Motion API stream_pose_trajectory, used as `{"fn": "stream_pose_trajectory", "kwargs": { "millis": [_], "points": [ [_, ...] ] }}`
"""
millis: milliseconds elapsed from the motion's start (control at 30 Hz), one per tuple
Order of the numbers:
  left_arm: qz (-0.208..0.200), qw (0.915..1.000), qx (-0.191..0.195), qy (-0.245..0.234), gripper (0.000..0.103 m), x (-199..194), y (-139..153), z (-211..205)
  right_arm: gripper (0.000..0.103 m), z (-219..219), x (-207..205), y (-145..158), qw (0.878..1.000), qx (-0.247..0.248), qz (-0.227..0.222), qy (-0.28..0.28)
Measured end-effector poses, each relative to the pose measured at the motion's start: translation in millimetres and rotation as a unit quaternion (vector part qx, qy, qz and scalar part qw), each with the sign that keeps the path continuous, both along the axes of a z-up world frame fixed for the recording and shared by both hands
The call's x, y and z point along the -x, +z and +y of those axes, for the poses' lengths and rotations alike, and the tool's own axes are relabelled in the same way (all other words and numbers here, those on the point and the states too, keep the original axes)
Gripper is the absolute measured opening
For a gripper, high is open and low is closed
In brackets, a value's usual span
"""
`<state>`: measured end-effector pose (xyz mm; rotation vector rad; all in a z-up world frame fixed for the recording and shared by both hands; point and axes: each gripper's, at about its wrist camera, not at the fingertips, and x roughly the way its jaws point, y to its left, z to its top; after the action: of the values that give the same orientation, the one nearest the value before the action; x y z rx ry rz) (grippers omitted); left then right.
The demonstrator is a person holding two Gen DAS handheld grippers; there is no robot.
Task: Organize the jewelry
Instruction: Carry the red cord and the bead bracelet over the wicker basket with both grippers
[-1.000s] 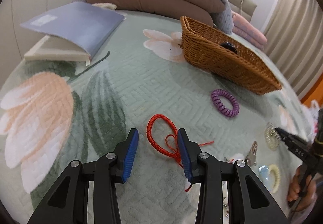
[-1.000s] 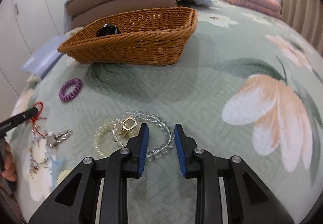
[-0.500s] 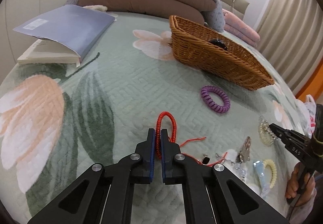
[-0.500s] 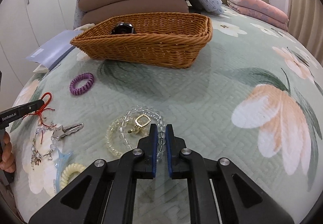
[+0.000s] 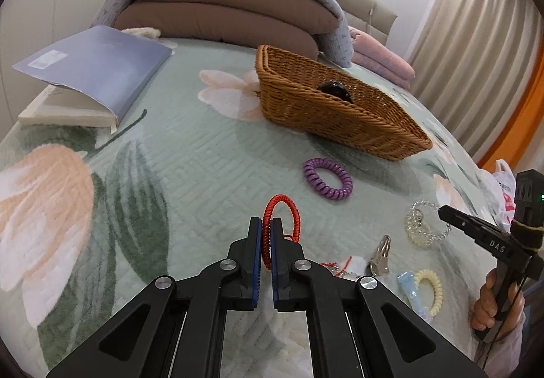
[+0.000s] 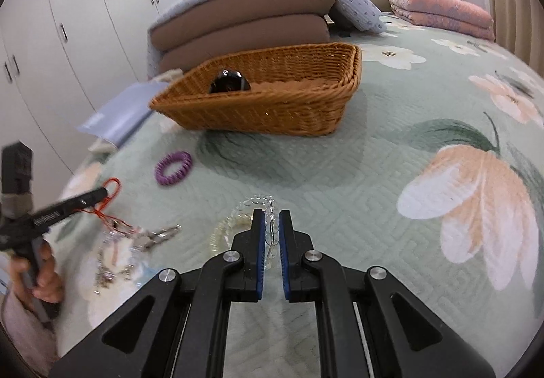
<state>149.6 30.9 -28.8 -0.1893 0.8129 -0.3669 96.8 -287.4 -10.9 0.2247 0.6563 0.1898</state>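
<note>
Only 1 dark obj (image 5: pixel 335 91) in basket (image 5: pixel 316 112)

red cord bracelet (image 5: pixel 281 228): loop upright, pinched, nearer than the wicker basket (image 5: pixel 326 112)
clear bead bracelet (image 6: pixel 261 208): pinched, before the basket
purple coil tie (image 5: pixel 327 178): flat, beside the basket

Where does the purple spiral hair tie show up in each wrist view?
Left wrist: purple spiral hair tie lies right of centre on the bedspread, just beyond the red cord bracelet.
Right wrist: it lies left of centre, slightly blurred, nearer than the basket.
Shared landmark: the brown wicker basket, behind the tie in both.
</note>
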Motion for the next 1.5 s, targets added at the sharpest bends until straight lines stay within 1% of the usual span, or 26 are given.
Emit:
{"fn": "stream_pose_trajectory", "kwargs": {
  "millis": [167, 400, 500, 633, 667, 767, 900, 1033, 1100, 1300, 1500],
  "points": [
    [-0.002, 1.0, 0.003, -0.002, 0.004, -0.7, 0.5, 0.2, 0.01, -4.0, 1.6, 2.9, 0.999, -0.034, -0.006, 0.015],
    [-0.017, 0.9992, 0.032, -0.014, 0.004, 3.9, 6.3, 3.2, 0.01, -8.8, 5.9, 5.2, 0.996, -0.083, -0.018, 0.038],
    [-0.023, 0.9988, 0.038, -0.021, 0.004, 6.3, 8.2, 0.9, 0.01, -6.7, 8.5, 8.1, 0.995, -0.086, -0.03, 0.045],
    [-0.027, 0.9983, 0.042, -0.029, 0.004, 8.4, 9.6, -1.7, 0.01, -1.8, 9.9, 9.7, 0.995, -0.081, -0.032, 0.052],
    [-0.026, 0.9986, 0.038, -0.027, 0.004, 8.0, 9.1, -2.1, 0.01, -1.3, 10.1, 9.6, 0.995, -0.08, -0.032, 0.052],
    [-0.017, 0.9985, 0.046, -0.025, 0.004, 5.5, 6.5, 0.5, 0.01, -1.7, 10.1, 9.2, 0.995, -0.081, -0.031, 0.051],
    [-0.013, 0.9974, 0.066, -0.026, 0.004, 4.6, 6.2, 6.2, 0.01, -4.4, 9.7, 8.4, 0.995, -0.086, -0.03, 0.048],
    [0.015, 0.9973, 0.068, -0.023, 0.004, -1.0, -1.8, 8.3, 0.01, -5.9, 8.1, 6.8, 0.995, -0.089, -0.025, 0.048],
    [0.021, 0.9973, 0.067, -0.024, 0.004, -2.0, -3.6, 7.8, 0.01, -5.7, 8.2, 7.1, 0.995, -0.089, -0.025, 0.049],
    [0.023, 0.9987, 0.034, -0.03, 0.004, -1.4, -6.3, -2.5, 0.01, -5.5, 8.0, 7.1, 0.994, -0.091, -0.023, 0.049],
    [0.033, 0.999, 0.017, -0.025, 0.005, -3.1, -10.5, -4.6, 0.01, -5.2, 8.5, 7.2, 0.994, -0.091, -0.023, 0.051]
  ]
}}
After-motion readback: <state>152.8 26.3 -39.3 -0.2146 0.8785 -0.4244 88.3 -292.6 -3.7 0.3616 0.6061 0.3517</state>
